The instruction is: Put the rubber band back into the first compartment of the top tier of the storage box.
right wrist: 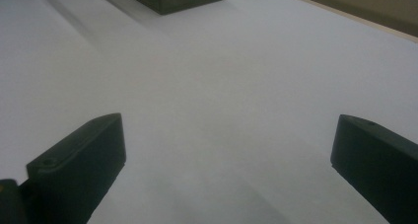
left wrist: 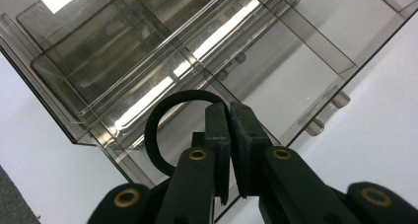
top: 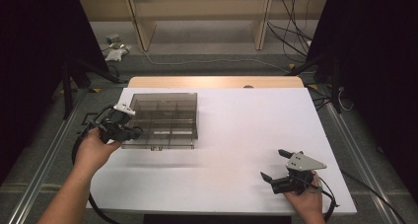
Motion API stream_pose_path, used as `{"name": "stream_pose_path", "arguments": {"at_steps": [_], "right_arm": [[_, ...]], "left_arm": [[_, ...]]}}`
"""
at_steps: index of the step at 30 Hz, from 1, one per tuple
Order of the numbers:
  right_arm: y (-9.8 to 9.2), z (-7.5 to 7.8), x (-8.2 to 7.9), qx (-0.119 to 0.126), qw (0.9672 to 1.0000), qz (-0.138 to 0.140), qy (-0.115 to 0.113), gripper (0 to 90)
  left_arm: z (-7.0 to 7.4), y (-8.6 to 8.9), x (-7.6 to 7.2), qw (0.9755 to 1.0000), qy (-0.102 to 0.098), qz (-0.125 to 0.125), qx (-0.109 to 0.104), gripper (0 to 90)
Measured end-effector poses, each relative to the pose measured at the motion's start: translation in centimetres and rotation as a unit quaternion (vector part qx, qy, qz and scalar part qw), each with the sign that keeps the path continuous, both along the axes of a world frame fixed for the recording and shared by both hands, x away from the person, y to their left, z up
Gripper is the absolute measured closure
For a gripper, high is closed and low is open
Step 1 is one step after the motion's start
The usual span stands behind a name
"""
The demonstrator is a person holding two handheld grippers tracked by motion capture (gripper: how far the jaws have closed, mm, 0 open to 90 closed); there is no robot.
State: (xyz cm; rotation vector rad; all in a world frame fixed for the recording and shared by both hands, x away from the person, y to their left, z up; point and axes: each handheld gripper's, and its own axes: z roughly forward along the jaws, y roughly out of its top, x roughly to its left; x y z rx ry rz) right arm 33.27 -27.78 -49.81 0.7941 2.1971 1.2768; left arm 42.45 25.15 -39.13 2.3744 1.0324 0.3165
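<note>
- Left gripper (left wrist: 229,110): jaws pressed together on a black band (left wrist: 156,116), a thin ring, pinched at one spot on its rim. In the left gripper view the free loop bulges out toward 9–10 o'clock of the jaw tips.
- Location of band: held in the air at the left edge of the smoke-tinted divided box (top: 162,119), over its near-left compartments. In the high view the left gripper (top: 129,130) sits at the 9 o'clock side of the box, and the box at about 10 o'clock of the table (top: 236,135).
- Right gripper (top: 280,166): jaws spread wide, holding nothing, low over bare table near 5 o'clock, well apart from the box.
- Orientation: a ring has no true long axis. Seen nearly face-on along the jaws, its plane seems to lie roughly along them. The loop looks a little drawn out from pinch point to far rim. Tilt relative to the box floor: cannot tell.
- Risk 1 (judgement): the grip is on a thin edge only, so the band could slip or spring out if jolted.
- Risk 2: if released here, the loop may land across a divider wall or the box rim and straddle two compartments.
- Risk 3: the box looks light, so a jaw knocking its wall could shove it across the table.
</note>
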Motion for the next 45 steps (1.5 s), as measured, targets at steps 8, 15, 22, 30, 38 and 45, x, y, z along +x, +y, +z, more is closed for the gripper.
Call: {"name": "stream_pose_path", "arguments": {"at_steps": [8, 15, 22, 30, 38, 45], "right_arm": [[0.0, 0.0, 0.0, -0.001, 1.0, 0.0, 0.0, 1.4], [0.0, 0.0, 0.0, -0.001, 1.0, 0.001, 0.001, 1.4], [0.0, 0.0, 0.0, -0.001, 1.0, 0.001, 0.001, 1.4], [0.0, 0.0, 0.0, -0.001, 1.0, 0.001, 0.001, 1.4], [0.0, 0.0, 0.0, -0.001, 1.0, 0.0, 0.001, 1.4], [0.0, 0.0, 0.0, -0.001, 1.0, 0.001, 0.001, 1.4]], "left_arm": [[-0.3, -0.1, 0.1, 0.9999, 0.007, -0.002, 0.01, 85.9], [-0.5, -0.2, 0.1, 0.9998, 0.014, -0.002, 0.013, 85.6], [-0.7, -0.2, 0.2, 0.9997, 0.017, -0.003, 0.017, 85.5], [-0.9, -0.2, 0.3, 0.9996, 0.017, -0.002, 0.022, 84.5], [-1.1, -0.1, 0.4, 0.9997, 0.014, 0.001, 0.022, 81.2], [-0.9, -0.2, 0.2, 0.9998, 0.0, 0.004, 0.018, 75.4]]}}
